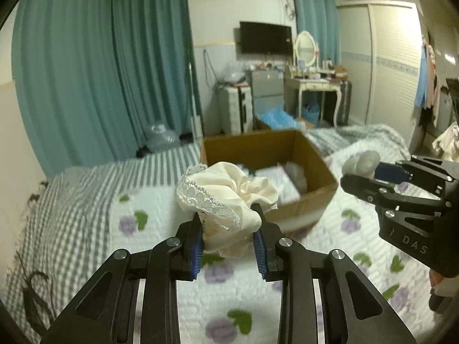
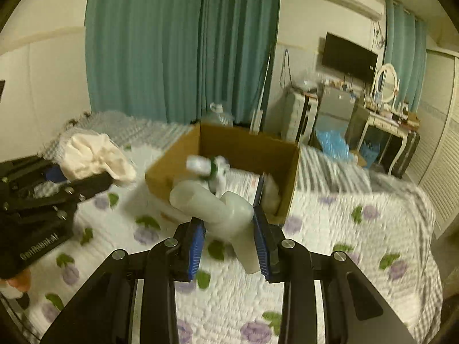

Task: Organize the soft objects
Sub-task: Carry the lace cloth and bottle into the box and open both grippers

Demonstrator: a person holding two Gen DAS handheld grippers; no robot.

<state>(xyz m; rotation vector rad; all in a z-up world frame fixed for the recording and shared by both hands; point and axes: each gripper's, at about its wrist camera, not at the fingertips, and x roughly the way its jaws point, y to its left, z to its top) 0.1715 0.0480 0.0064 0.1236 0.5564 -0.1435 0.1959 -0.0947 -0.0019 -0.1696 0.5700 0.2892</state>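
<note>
My left gripper (image 1: 229, 229) is shut on a bunched cream cloth with a lace edge (image 1: 226, 197), held above the bed in front of the open cardboard box (image 1: 315, 157). It also shows at the left of the right wrist view (image 2: 94, 180), with the cloth (image 2: 94, 157). My right gripper (image 2: 229, 226) is shut on a pale grey-white soft item made of rolled tubes (image 2: 218, 206), just before the box (image 2: 172, 160). In the left wrist view it (image 1: 361, 172) holds that item (image 1: 361, 163) right of the box. The box holds several soft items.
The bed carries a white quilt with purple flowers (image 1: 160, 258) and a grey checked blanket (image 1: 66, 200). Teal curtains (image 1: 100, 71) hang behind. A water jug, suitcase, fridge, dressing table and wardrobe (image 1: 384, 66) stand beyond the bed.
</note>
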